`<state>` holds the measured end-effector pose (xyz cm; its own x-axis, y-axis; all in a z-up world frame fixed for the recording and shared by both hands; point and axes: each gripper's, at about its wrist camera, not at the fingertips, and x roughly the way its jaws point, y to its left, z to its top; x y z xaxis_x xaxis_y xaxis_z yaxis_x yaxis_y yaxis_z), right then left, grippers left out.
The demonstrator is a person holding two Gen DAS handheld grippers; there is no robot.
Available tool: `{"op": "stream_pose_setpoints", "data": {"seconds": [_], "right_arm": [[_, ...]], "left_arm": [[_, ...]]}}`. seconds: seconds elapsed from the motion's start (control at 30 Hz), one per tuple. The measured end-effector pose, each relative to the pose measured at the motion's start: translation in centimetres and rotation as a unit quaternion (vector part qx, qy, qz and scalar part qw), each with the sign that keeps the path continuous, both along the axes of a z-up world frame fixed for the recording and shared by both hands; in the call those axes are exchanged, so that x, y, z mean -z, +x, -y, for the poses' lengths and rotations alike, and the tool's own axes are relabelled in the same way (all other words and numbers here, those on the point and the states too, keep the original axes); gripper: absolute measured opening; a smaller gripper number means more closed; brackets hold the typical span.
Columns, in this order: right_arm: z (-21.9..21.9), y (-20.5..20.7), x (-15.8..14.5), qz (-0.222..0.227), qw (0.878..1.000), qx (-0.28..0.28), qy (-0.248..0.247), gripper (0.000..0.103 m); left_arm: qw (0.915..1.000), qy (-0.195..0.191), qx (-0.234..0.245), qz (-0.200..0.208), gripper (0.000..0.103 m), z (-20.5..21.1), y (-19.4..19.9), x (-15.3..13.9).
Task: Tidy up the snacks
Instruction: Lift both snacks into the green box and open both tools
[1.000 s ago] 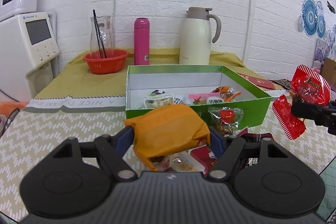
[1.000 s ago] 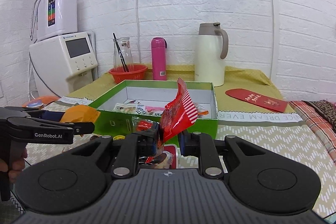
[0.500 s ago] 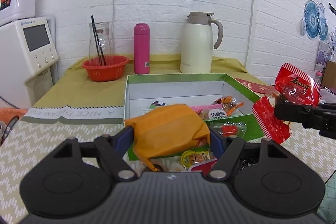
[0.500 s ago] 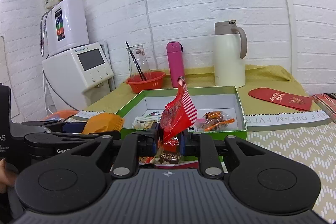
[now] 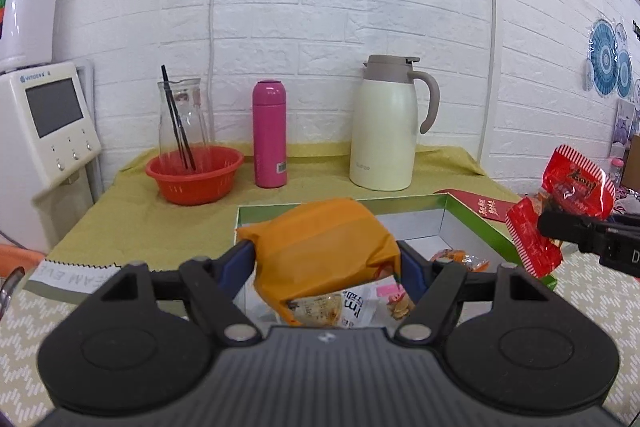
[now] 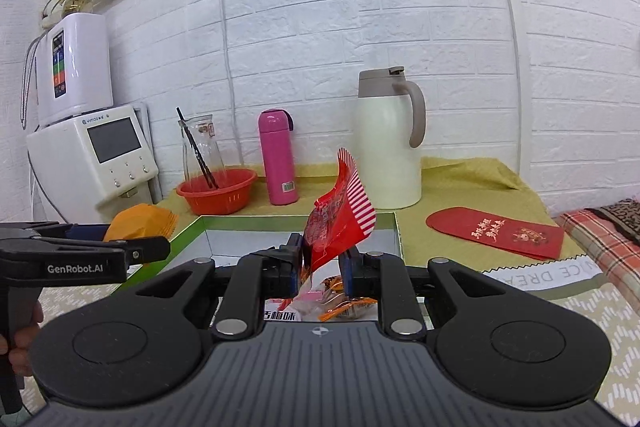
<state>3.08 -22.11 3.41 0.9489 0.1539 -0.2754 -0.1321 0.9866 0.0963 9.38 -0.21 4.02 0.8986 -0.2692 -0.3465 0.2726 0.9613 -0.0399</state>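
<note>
Your left tongs (image 5: 326, 261) clamp a crinkled orange snack packet (image 5: 320, 251) above the open green cardboard box (image 5: 472, 223) on the worktop. Your right tongs (image 6: 322, 261) pinch a red striped plastic snack wrapper (image 6: 340, 223) over the same box, where smaller wrapped snacks (image 6: 340, 301) lie.

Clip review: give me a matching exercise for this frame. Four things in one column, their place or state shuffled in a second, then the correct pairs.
Things:
1. orange packet
2. red packet
3. pink bottle
4. red envelope

Places:
A. lying flat right of the green box
B. held in the left claw
C. standing between the glass jug and the white flask
D. held in the right claw

Pairs: 1-B, 2-D, 3-C, 4-A
</note>
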Motion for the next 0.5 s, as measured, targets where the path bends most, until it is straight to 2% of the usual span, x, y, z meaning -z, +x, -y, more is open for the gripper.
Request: {"op": "stream_pose_setpoints", "data": {"seconds": [0.1, 0.4, 0.5], "right_arm": [[0.0, 0.9, 0.9, -0.01, 1.0, -0.011, 0.015, 0.034], [0.8, 5.0, 3.7, -0.094, 0.993, -0.02, 0.074, 0.034], [0.7, 5.8, 4.1, -0.111, 0.991, -0.02, 0.075, 0.035]], "left_arm": [[0.9999, -0.013, 0.002, -0.009, 0.074, 0.1, 1.4, 0.5], [0.9985, 0.0, 0.0, -0.055, 0.075, 0.8, 4.4, 3.7], [0.998, 0.002, 0.003, -0.062, 0.078, 0.8, 4.8, 4.1]]}}
